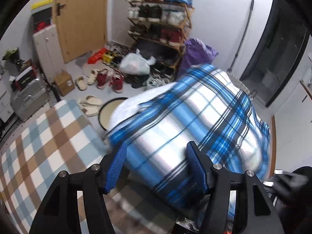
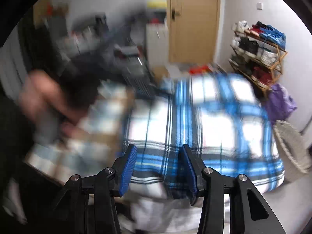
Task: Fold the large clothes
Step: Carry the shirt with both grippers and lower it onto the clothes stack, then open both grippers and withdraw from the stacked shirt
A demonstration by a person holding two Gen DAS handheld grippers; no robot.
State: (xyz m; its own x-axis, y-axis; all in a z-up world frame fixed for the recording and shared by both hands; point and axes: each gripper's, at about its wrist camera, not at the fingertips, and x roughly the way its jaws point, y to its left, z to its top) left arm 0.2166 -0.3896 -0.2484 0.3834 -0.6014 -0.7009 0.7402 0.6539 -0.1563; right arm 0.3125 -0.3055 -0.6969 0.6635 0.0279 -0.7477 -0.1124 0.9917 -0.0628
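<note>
The left gripper (image 1: 156, 167) fills the bottom of its view, its two blue ribbed pads (image 1: 117, 167) standing well apart with the blue plaid garment (image 1: 195, 120) bulging up between them; the cloth is blurred and I cannot tell whether the pads press on it. Ahead of these fingers the garment hangs over a checked brown, blue and white cover (image 1: 39, 136), and beyond it a round basin (image 1: 109, 109), pale slippers (image 1: 89, 101), red shoes (image 1: 109, 80), a white plastic bag (image 1: 134, 62), a shoe rack (image 1: 161, 23) and a wooden door (image 1: 81, 17) stand farther off. The right gripper (image 2: 158, 167) also has its blue pads (image 2: 128, 167) apart, the same plaid cloth lying under and ahead of them, no grip visible through the blur. To its left a blurred hand (image 2: 44, 97); to its right a woven basket (image 2: 292, 146) and purple bag (image 2: 280, 101)
</note>
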